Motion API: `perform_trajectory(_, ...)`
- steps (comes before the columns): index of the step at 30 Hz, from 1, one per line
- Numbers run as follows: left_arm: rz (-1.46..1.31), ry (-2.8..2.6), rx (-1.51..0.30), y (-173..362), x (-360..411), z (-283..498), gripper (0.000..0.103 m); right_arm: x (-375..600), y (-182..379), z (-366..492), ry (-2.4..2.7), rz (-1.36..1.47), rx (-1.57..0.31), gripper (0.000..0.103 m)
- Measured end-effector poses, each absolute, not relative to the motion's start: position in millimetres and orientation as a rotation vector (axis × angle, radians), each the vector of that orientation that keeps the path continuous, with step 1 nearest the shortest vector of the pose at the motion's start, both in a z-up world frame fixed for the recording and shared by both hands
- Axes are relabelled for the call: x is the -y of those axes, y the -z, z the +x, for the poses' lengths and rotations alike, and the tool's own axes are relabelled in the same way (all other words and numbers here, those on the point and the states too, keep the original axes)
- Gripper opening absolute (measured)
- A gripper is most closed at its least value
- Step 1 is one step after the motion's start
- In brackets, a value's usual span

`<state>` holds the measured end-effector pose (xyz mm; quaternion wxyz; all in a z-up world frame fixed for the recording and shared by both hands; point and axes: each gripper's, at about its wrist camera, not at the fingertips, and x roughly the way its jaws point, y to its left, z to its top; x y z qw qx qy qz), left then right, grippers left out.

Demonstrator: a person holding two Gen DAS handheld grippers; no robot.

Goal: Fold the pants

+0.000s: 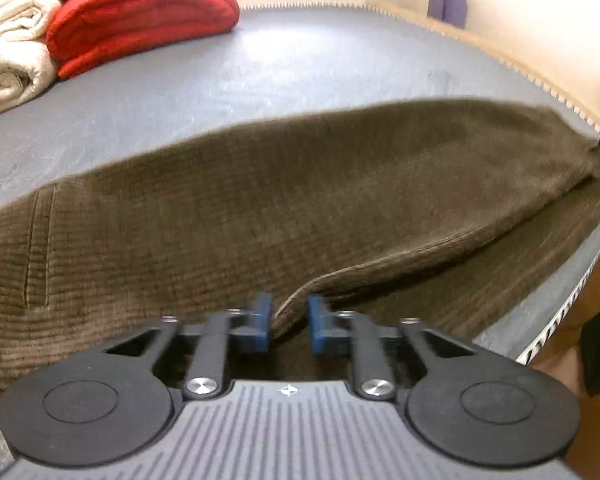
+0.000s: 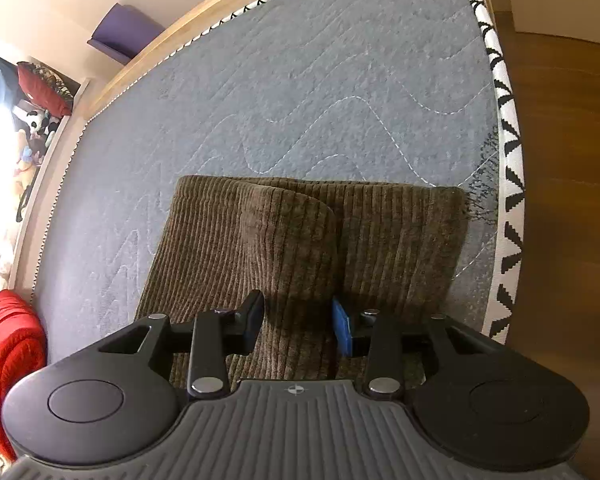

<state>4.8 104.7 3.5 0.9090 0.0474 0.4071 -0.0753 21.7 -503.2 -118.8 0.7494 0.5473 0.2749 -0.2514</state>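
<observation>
I am folding the brown corduroy pants (image 1: 260, 208) lying on the bed (image 2: 300, 80): my left hand-held gripper (image 1: 289, 320) is narrow around a raised edge, my right hand-held gripper (image 2: 298, 322) wide above the legs, which must grip next.

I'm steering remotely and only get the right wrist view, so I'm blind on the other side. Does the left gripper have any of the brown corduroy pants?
Observer: The left gripper has a raised edge of the brown corduroy pants between its blue pads, with gaps showing; the jaws look open.
Operator: How does the fabric lie there?
Observer: One leg lies folded over the other, and its edge lifts up at the gripper.
Operator: Anything else on the mattress?
Observer: A folded red blanket and cream blanket sit at the far left, apart from the pants.
</observation>
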Motion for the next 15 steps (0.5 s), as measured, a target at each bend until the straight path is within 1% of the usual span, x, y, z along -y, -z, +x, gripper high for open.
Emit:
perform_trajectory(1,0.109,0.156,-0.821,-5.6,-103.9,4.1,0.010,505.0,120.1,21.5,0.539,1.211,-0.597,0.040)
perform_trajectory(2,0.119,0.158,-0.808,-7.4,-103.1,3.5,0.009,507.7,121.1,23.3,0.531,1.222,-0.593,0.037)
perform_trajectory(3,0.122,0.160,-0.799,-8.7,-102.4,3.3,0.007,509.6,120.9,20.9,0.527,1.234,-0.586,0.020)
perform_trajectory(4,0.118,0.163,-0.789,-11.8,-104.0,1.5,0.006,511.6,119.7,18.2,0.524,1.238,-0.575,0.012)
perform_trajectory(6,0.097,0.176,-0.756,-21.2,-107.6,-4.0,0.004,513.3,108.6,12.4,0.521,1.199,-0.533,0.010)
perform_trajectory(9,0.068,0.204,-0.695,-43.1,-115.4,-21.1,0.003,506.0,77.7,5.0,0.514,1.064,-0.454,0.008)
perform_trajectory(10,0.059,0.226,-0.700,-46.6,-117.9,-26.3,0.003,502.3,68.5,2.4,0.516,1.016,-0.438,0.008)
perform_trajectory(12,0.066,0.277,-0.784,-42.6,-117.0,-28.0,0.003,496.4,57.7,0.2,0.569,0.896,-0.475,0.006)
perform_trajectory(13,0.085,0.301,-0.842,-36.1,-113.9,-26.9,0.003,495.4,59.2,2.3,0.619,0.841,-0.532,0.003)
perform_trajectory(15,0.116,0.328,-0.962,-21.1,-106.6,-21.3,0.003,499.7,68.7,4.6,0.715,0.798,-0.628,0.002)
